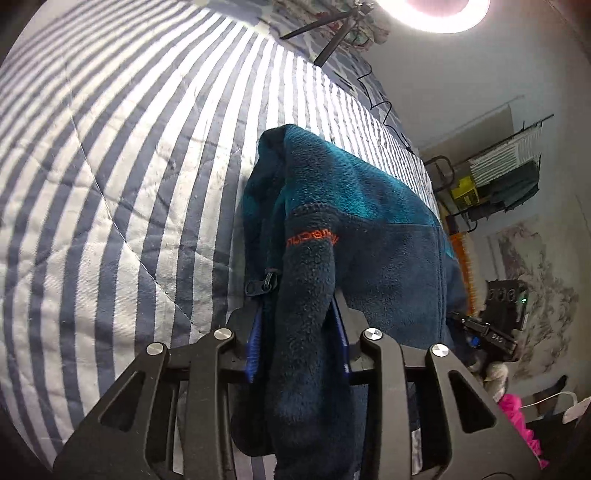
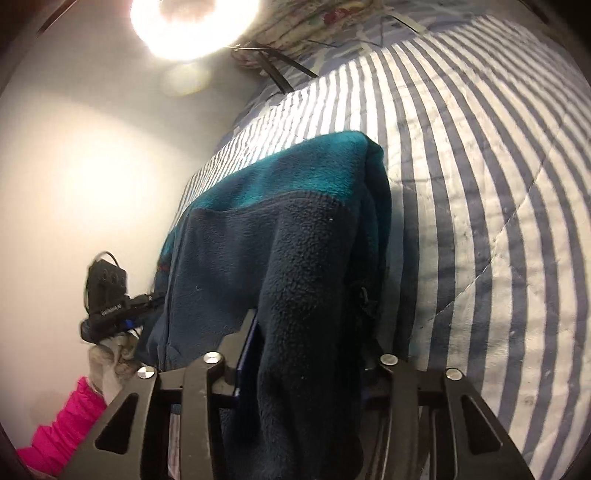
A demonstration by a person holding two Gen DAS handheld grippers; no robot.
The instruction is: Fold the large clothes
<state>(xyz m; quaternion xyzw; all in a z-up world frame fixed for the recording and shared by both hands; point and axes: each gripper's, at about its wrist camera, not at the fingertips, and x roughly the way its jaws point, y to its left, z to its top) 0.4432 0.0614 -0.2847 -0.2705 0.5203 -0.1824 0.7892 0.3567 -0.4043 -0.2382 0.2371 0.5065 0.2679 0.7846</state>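
Thick navy-and-teal fleece jacket [image 1: 332, 229] is clamped in both the left gripper [image 1: 301, 332] and right gripper [image 2: 310, 350], draped over the striped bed quilt [image 1: 110, 184]. Soft, bulky, non-slippery: hold seams or hem edges.

Fuzzy fleece jacket [image 1: 369, 229], quilted striped cotton bedspread [image 1: 110, 166], matt black plastic tongs [image 1: 299, 332]

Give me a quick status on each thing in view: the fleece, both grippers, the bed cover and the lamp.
fleece jacket: bunched, gripped at two spots, lifted partly off the bed.
left gripper: shut on the fleece jacket near its zipper pull.
right gripper: shut on the fleece jacket.
striped quilt: spread flat, lightly creased.
ring light: on.
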